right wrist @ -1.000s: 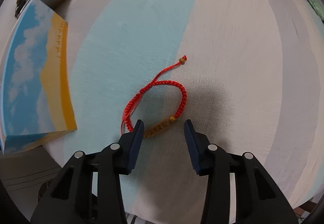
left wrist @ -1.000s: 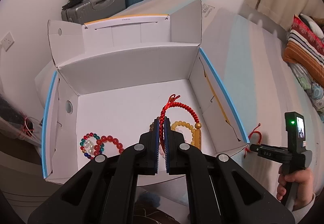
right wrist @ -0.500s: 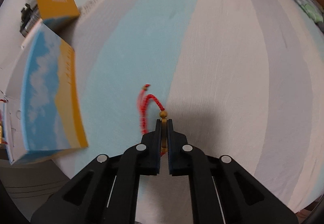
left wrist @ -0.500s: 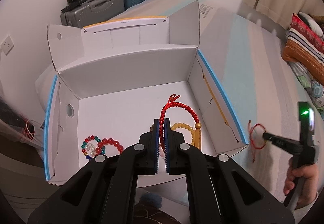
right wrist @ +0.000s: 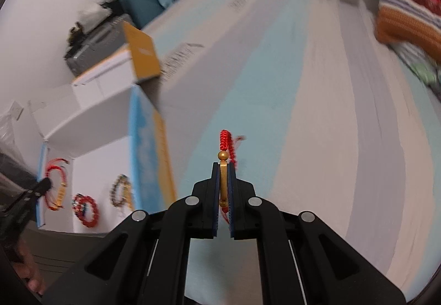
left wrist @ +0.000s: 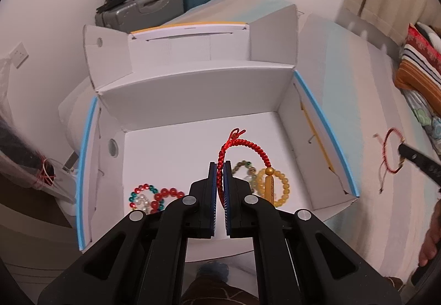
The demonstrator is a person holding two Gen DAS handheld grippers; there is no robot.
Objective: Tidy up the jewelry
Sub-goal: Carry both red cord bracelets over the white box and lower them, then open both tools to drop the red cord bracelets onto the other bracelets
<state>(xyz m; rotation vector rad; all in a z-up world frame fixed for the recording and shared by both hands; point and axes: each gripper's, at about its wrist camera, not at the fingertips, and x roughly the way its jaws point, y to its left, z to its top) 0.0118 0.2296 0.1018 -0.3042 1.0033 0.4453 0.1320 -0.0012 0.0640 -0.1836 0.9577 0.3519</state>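
Note:
My left gripper (left wrist: 219,167) is shut on a red braided bracelet (left wrist: 242,145) with a gold bar, held above the open white box (left wrist: 193,90). Inside the box lie a yellow bead bracelet (left wrist: 285,183), a red bead bracelet (left wrist: 168,193) and a mixed red, green and white one (left wrist: 139,196). My right gripper (right wrist: 223,167) is shut on a thin red cord bracelet (right wrist: 226,139) by its gold tube, lifted off the bed; it also shows in the left wrist view (left wrist: 390,150), right of the box.
The box sits on a bed with a striped light blue, grey and cream sheet (right wrist: 317,84). Suitcases (left wrist: 148,7) stand against the far wall. Striped pillows (left wrist: 419,68) lie at the right. A dark bag (left wrist: 24,161) sits left of the box.
My right gripper closed on the thin red cord bracelet, lifted it off the sheet and swung toward the box. My left gripper stayed over the box, shut on its bracelet.

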